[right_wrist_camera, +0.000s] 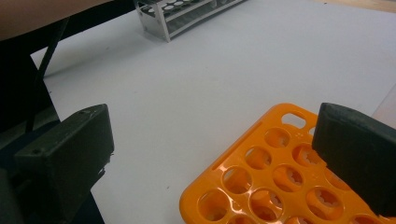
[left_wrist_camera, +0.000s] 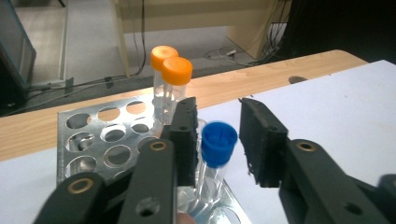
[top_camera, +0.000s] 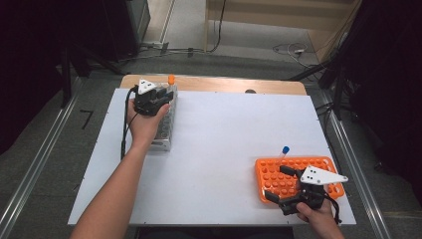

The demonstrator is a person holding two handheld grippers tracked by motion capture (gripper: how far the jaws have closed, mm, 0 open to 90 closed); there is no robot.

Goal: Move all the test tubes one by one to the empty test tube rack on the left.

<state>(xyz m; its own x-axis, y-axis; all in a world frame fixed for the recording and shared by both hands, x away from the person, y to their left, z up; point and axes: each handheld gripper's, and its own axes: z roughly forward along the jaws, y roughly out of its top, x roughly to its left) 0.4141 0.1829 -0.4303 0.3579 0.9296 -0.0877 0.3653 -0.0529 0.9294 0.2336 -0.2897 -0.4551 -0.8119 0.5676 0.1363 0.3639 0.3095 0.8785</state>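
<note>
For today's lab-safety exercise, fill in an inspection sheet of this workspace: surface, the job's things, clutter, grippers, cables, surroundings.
Surface: white table top, wooden strip along the far edge.
Job's things: metal rack at far left holding two orange-capped tubes and a blue-capped tube; orange rack at near right, with another blue-capped tube at its far edge.
Clutter: nothing seen.
Grippers: left gripper open, jaws either side of the blue cap in the metal rack, the left jaw close against it; right gripper open over the orange rack's corner, holding nothing.
Cables: black cable trails from the left gripper; loose leads on the floor behind.
Surroundings: grey floor, dark stands at both sides.
</note>
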